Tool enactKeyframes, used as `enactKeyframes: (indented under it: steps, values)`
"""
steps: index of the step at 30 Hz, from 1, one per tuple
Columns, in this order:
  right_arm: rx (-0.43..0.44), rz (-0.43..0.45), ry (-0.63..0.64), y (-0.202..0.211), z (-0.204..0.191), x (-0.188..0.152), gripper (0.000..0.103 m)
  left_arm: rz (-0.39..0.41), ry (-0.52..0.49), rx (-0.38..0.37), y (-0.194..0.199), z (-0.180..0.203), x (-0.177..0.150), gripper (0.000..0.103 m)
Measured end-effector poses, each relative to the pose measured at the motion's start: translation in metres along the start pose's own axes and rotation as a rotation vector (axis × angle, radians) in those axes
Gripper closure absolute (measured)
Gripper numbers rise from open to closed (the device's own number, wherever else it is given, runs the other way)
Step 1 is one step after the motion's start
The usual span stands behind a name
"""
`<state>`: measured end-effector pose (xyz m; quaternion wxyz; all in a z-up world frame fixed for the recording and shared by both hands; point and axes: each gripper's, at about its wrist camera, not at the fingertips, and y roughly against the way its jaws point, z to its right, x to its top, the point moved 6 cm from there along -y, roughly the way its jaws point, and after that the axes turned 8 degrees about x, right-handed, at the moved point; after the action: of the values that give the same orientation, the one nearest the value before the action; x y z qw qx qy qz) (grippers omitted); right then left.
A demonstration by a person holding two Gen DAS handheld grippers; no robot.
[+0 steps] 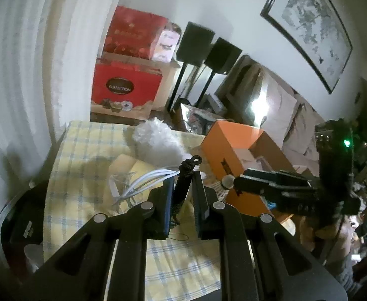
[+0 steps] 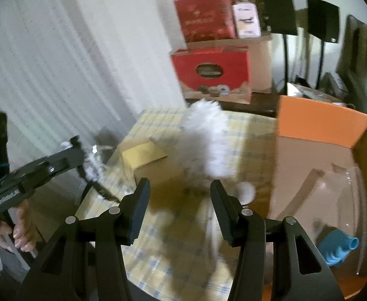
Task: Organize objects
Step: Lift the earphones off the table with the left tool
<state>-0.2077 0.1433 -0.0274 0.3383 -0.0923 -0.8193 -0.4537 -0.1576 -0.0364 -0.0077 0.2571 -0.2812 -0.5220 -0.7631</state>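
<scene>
Here, black cord between left claw fingers.

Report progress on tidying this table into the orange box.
Done: a blue item already lies in the orange box. In hand: the left gripper clamps a black cord; the right gripper is open. Left: white duster, white cable, shuttlecock.

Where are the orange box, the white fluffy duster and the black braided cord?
orange box (image 2: 318, 123): right wrist view, on its orange rear wall.
white fluffy duster (image 1: 155, 140): left wrist view, middle of the fluffy head.
black braided cord (image 1: 185, 175): left wrist view, braid above the left jaws.
</scene>
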Motion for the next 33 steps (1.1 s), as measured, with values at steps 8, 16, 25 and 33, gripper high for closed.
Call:
enactKeyframes:
  steps: [8, 16, 25, 33]
  values:
    - [0.063, -0.006, 0.008, -0.007, -0.018, 0.001, 0.051, -0.003, 0.013, 0.003, 0.003, -0.007, -0.006, 0.090]
    - [0.100, 0.011, 0.051, -0.003, -0.040, 0.001, 0.052, -0.004, 0.017, -0.010, 0.004, -0.005, -0.007, 0.090]
    - [0.045, 0.007, 0.062, 0.000, -0.036, 0.002, 0.056, 0.014, 0.022, -0.018, 0.013, -0.002, -0.006, 0.090]
    - [-0.153, 0.009, -0.007, 0.001, 0.023, 0.012, 0.056, 0.047, 0.028, -0.016, 0.030, -0.003, 0.001, 0.090]
